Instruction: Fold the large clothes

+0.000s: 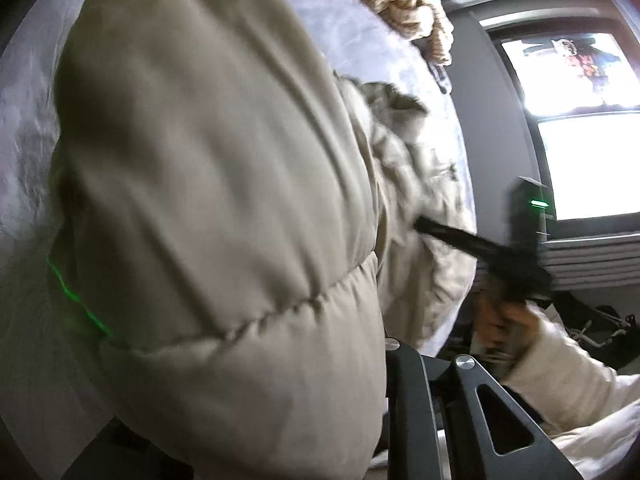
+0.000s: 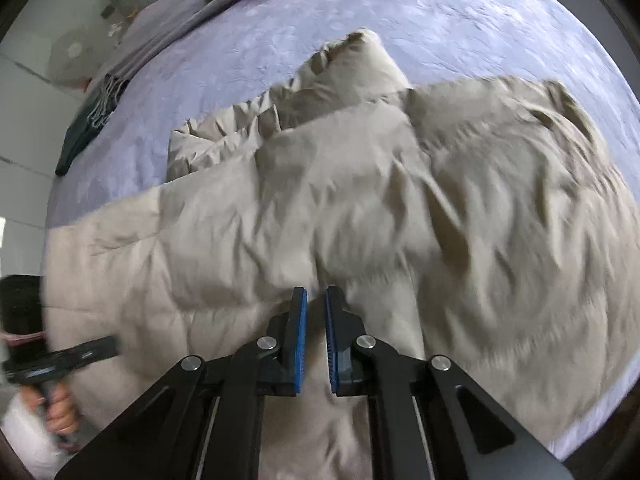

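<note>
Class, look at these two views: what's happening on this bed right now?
A person is folding a beige puffer coat spread on a lilac bedspread. The right gripper has pinched a ridge of the coat's fabric near its close edge. The left gripper grips the coat's other side, whose quilted padding fills the left wrist view.

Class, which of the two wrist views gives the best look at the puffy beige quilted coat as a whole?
The right wrist view: the puffy beige quilted coat lies spread across the lilac bedspread, its outline mostly visible. The left wrist view shows only one bulging, blurred close-up section.
</note>
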Demonstrator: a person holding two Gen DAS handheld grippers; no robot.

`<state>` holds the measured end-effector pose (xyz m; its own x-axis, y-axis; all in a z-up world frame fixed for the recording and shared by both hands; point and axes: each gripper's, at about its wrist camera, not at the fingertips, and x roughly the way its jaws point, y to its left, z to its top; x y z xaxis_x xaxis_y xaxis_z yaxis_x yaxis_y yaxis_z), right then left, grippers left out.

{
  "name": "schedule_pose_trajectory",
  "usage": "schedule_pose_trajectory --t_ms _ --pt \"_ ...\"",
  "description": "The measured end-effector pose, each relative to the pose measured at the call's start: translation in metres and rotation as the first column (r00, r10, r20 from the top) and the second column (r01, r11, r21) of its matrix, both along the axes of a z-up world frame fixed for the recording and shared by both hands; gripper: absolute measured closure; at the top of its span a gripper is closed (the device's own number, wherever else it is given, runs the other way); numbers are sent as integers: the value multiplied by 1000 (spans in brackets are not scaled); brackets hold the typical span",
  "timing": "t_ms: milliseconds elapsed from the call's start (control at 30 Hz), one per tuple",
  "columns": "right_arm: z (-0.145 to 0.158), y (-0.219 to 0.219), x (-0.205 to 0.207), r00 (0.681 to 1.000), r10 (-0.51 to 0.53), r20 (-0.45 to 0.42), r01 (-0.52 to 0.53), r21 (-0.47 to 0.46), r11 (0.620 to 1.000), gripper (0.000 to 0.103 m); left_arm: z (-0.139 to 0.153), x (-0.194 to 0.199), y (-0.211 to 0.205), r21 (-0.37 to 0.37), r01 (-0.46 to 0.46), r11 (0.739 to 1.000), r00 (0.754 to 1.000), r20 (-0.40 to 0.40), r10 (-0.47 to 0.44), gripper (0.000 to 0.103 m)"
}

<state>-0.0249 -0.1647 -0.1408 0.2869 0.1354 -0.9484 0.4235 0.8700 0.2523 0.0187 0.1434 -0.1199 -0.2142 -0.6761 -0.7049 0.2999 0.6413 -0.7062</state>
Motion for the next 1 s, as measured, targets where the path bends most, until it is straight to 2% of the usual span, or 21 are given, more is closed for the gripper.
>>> schedule_pose_trajectory --t_ms 100,233,367,500,667,833,900,967,1000 --pt "-21 -9 16 1000 18 7 -19 39 999 93 40 -10 -18 9 -19 1000 999 37 19 79" --pt "-38 -21 27 1000 15 19 -17 106 994 97 82 -26 -63 30 -34 999 997 63 32 79" --pt "-53 -30 29 1000 5 25 -9 178 984 98 107 -39 -111 92 -19 996 996 91 11 79" --pt "-65 -39 33 1000 0 29 -7 244 970 100 120 -46 -159 178 2 984 993 115 -23 79" --pt "-54 -63 19 999 -8 41 -5 322 947 100 124 -46 -212 224 27 974 994 101 -51 79" --pt "-17 -114 -37 989 -113 98 73 347 935 96 114 -47 -279 255 69 965 993 80 -92 78" --pt "-7 -133 -63 979 -168 116 118 349 930 96 102 -49 -302 244 104 964 991 51 -120 66" --pt "0 -149 -89 969 -216 123 162 348 923 96 84 -46 -327 213 144 967 989 -15 -144 55" --pt "2 -156 -103 963 -241 125 185 345 920 96 76 -44 -338 200 157 967 988 -35 -153 55"
